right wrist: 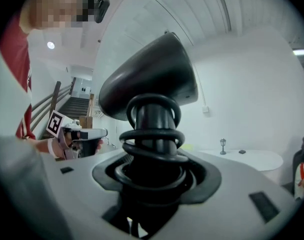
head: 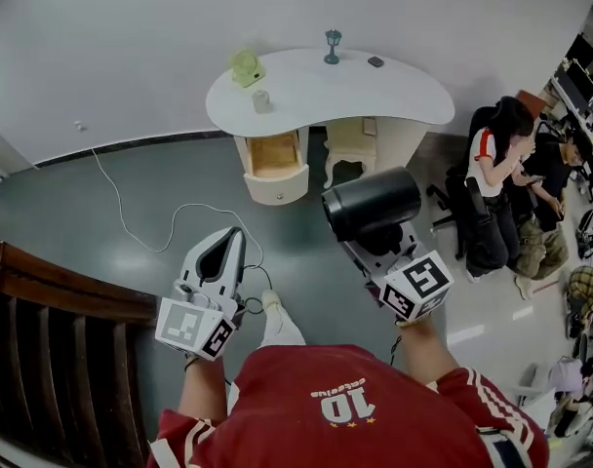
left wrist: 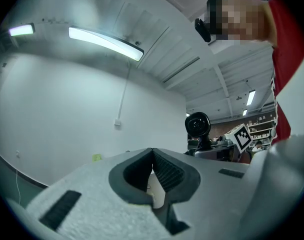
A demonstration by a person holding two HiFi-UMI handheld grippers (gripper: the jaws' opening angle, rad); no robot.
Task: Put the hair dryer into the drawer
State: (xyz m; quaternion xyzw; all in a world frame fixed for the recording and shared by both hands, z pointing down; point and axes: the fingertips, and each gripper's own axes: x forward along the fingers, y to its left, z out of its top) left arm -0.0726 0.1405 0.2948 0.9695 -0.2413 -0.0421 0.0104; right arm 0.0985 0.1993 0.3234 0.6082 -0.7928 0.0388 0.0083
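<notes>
**Dryer clamped in the right gripper, drawer open ahead**

In its own view, the right gripper has its jaws wide around the black handle of the hair dryer, pressing on it. The cord is looped round that handle in coils. The head view hides the grip and shows only the barrel above the right gripper.

The left gripper has its jaw tips together with nothing between them. From the head view it is held level beside the right one, well apart from it.

The handle runs forward along the jaws. The barrel of the hair dryer lies across them, left to right. The left gripper view alone shows a round end of the hair dryer facing it.

Only the head view shows the drawer, pulled open under the white desk, well ahead of both grippers.
</notes>
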